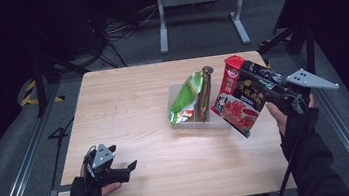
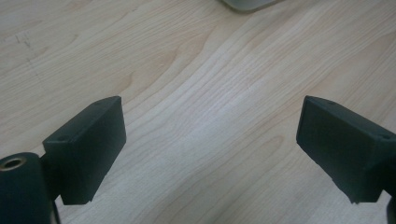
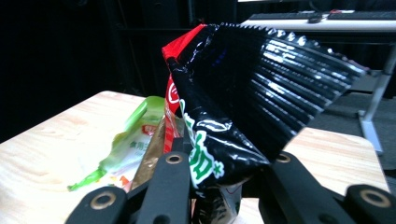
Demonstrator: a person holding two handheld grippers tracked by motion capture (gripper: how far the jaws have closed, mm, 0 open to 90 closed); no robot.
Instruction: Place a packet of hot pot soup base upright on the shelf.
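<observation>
Left half: the pale wooden surface (image 1: 128,108) lies bare from its far edge to the left claw (image 1: 128,167), an unobstructed way across.
Middle right: a shallow translucent plastic tray (image 1: 174,90) with a green foil bag (image 1: 186,96) and a brown packet (image 1: 204,94) standing upright in it blocks a low pass.
Right of tray: the red and black glossy packet (image 1: 241,100), gripped in the right claw (image 1: 263,98), hangs just beside the tray.
Near edge: bare wood between the two hands.

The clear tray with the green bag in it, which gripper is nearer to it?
Right. The right gripper, shut on the red and black packet, hangs just beside the clear tray; the left gripper rests open near the table's front left corner.
</observation>
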